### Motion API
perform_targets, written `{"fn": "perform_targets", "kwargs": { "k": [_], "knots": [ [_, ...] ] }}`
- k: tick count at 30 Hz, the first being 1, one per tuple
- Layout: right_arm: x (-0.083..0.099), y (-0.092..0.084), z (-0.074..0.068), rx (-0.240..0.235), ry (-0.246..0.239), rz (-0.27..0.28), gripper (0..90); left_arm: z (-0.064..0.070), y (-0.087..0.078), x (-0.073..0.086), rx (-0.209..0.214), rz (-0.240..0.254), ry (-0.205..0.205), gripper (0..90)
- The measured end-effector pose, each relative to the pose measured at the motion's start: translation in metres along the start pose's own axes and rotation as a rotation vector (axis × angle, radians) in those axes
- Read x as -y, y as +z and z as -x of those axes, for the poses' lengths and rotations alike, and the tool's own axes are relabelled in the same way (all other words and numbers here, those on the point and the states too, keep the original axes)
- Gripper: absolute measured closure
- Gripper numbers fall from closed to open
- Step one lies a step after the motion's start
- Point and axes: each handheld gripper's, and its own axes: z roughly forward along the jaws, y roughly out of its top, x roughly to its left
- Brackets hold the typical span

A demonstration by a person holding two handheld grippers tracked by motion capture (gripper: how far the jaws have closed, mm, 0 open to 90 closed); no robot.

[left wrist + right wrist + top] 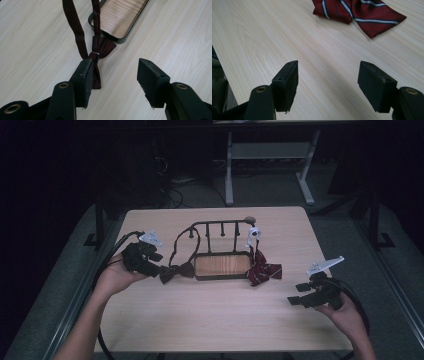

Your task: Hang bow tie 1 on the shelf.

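Note:
A dark maroon bow tie [176, 271] [102, 46] lies on the table just left of a black rack with a wooden base [222, 278]. Its strap [75, 27] loops up to the rack's top rail. My left gripper [157, 265] [115, 66] stands open at the bow tie's left wing, which lies against the inner face of one jaw while the other jaw stands well clear. A red striped bow tie [264, 271] [362, 12] lies at the rack's right end. My right gripper [296, 295] [328, 68] is open over bare table, short of the striped tie.
The rack's top rail [220, 223] carries several pegs, and a white tag [253, 234] hangs at its right end. Light wooden table [210, 320] spreads in front of the rack. Table legs and cables stand on the dark floor behind.

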Motion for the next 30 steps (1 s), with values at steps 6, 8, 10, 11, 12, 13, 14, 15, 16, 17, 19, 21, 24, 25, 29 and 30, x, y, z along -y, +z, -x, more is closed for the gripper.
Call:
{"fn": "perform_targets", "kwargs": {
  "k": [6, 8, 10, 11, 12, 13, 14, 15, 16, 17, 19, 21, 24, 25, 29, 30],
  "knots": [
    [0.001, -0.001, 0.001, -0.001, 0.001, 0.001, 32.8, 0.006, 0.003, 0.006, 0.002, 0.005, 0.007, 45.3],
    [0.001, 0.0, 0.001, -0.002, 0.006, -0.001, 32.7, 0.007, 0.005, 0.008, 0.002, 0.01, 0.009, 44.9],
    [0.001, 0.001, 0.001, -0.002, 0.007, -0.002, 32.5, 0.009, 0.007, 0.011, 0.004, 0.009, 0.005, 44.6],
    [0.001, 0.001, 0.001, -0.001, 0.004, -0.002, 32.5, 0.01, 0.008, 0.013, 0.004, 0.01, 0.008, 44.3],
    [0.001, 0.002, 0.001, -0.003, 0.008, -0.006, 32.5, 0.011, 0.01, 0.015, 0.006, 0.011, 0.009, 44.1],
    [0.001, 0.002, 0.001, -0.002, 0.007, -0.008, 32.4, 0.011, 0.011, 0.017, 0.009, 0.014, 0.003, 44.0],
    [0.001, 0.002, 0.001, -0.002, 0.007, -0.011, 32.2, 0.012, 0.012, 0.018, 0.007, 0.012, 0.003, 43.6],
    [0.001, 0.002, 0.002, -0.001, 0.009, -0.011, 32.1, 0.013, 0.014, 0.02, 0.009, 0.013, 0.003, 43.5],
    [0.001, 0.002, 0.002, -0.002, 0.01, -0.009, 32.1, 0.013, 0.015, 0.021, 0.008, 0.011, 0.005, 43.5],
    [0.001, 0.002, 0.002, -0.002, 0.01, -0.008, 32.1, 0.015, 0.017, 0.022, 0.009, 0.014, 0.0, 43.1],
    [0.001, 0.003, 0.001, -0.001, 0.008, -0.011, 32.0, 0.017, 0.018, 0.024, 0.009, 0.014, 0.006, 42.2],
    [0.001, 0.004, 0.001, 0.0, 0.006, -0.015, 32.0, 0.018, 0.02, 0.025, 0.009, 0.014, 0.012, 41.9],
    [0.002, 0.005, 0.001, 0.0, 0.001, -0.016, 32.0, 0.019, 0.02, 0.027, 0.007, 0.025, 0.011, 41.8],
    [0.002, 0.005, 0.0, 0.001, 0.003, -0.016, 32.0, 0.019, 0.02, 0.028, 0.007, 0.022, 0.016, 41.5],
    [0.002, 0.007, 0.001, -0.004, 0.002, -0.021, 32.0, 0.023, 0.022, 0.032, 0.013, 0.029, 0.015, 40.3],
    [0.002, 0.007, 0.001, -0.004, 0.002, -0.021, 32.0, 0.023, 0.022, 0.032, 0.013, 0.029, 0.015, 39.9]
  ]
}}
